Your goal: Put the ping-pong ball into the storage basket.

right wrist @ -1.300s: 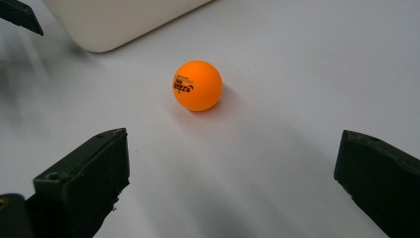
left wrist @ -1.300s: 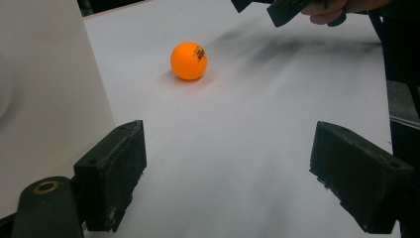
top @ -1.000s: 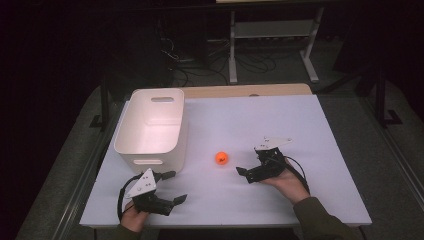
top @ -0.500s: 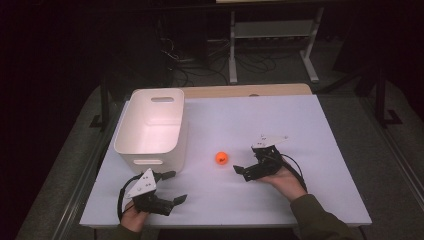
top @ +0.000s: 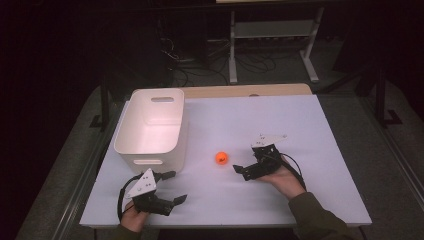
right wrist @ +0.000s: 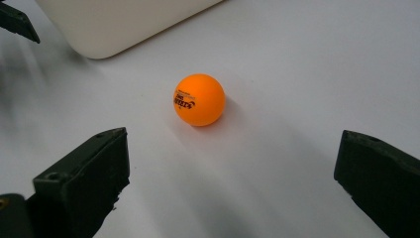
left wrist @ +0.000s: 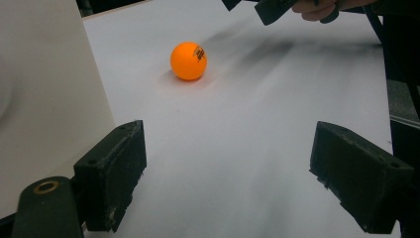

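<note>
An orange ping-pong ball (top: 221, 158) with dark print lies on the white table, right of the white bin's (top: 172, 157) front corner. My right gripper (top: 243, 161) is open just right of the ball and points at it. In the right gripper view the ball (right wrist: 199, 99) lies ahead of the wide-apart jaws of that gripper (right wrist: 233, 183), untouched. My left gripper (top: 177, 186) is open near the front edge, below the bin. In the left gripper view the ball (left wrist: 188, 60) sits well ahead of that gripper (left wrist: 228, 178), with the bin wall (left wrist: 44, 99) at the left.
The bin (right wrist: 114, 20) is empty and stands at the table's left. White table surface (top: 280, 120) stretches behind and to the right of the ball. Beyond the table, a metal stand (top: 270, 35) and cables sit on the dark floor.
My right gripper has crept a little to the left, closer to the ball. The ball, the bin and my left gripper have stayed put.
</note>
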The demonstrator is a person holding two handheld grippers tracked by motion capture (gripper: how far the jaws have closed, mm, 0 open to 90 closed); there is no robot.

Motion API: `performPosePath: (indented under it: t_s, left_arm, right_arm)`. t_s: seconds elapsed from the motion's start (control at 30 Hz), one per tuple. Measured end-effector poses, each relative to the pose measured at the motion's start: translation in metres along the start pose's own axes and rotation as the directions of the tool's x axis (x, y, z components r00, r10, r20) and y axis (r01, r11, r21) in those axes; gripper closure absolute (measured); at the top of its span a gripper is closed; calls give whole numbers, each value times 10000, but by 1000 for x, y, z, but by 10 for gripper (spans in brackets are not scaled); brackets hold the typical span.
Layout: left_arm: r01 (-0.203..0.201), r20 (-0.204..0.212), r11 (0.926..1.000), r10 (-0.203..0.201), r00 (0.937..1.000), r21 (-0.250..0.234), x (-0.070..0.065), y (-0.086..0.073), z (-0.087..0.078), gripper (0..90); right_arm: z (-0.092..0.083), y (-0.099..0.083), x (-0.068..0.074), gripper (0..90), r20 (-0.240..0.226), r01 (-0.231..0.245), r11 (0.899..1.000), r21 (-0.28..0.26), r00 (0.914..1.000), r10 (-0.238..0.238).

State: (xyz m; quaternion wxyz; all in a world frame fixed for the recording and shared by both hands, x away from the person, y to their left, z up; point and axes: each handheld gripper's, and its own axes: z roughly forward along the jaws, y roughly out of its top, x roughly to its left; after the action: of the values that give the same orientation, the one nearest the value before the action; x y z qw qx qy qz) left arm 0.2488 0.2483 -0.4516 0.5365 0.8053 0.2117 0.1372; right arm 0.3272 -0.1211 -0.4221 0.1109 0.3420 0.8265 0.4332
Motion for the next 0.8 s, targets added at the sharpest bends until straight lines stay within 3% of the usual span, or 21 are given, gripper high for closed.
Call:
performPosePath:
  t_s: [0.8]
  left_arm:
    - [9, 0, 10000, -9, 10000, 0, 0, 0, 0, 142]
  right_arm:
    - [9, 15, 1, 4, -79, 167, 9998, -71, 9998, -168]
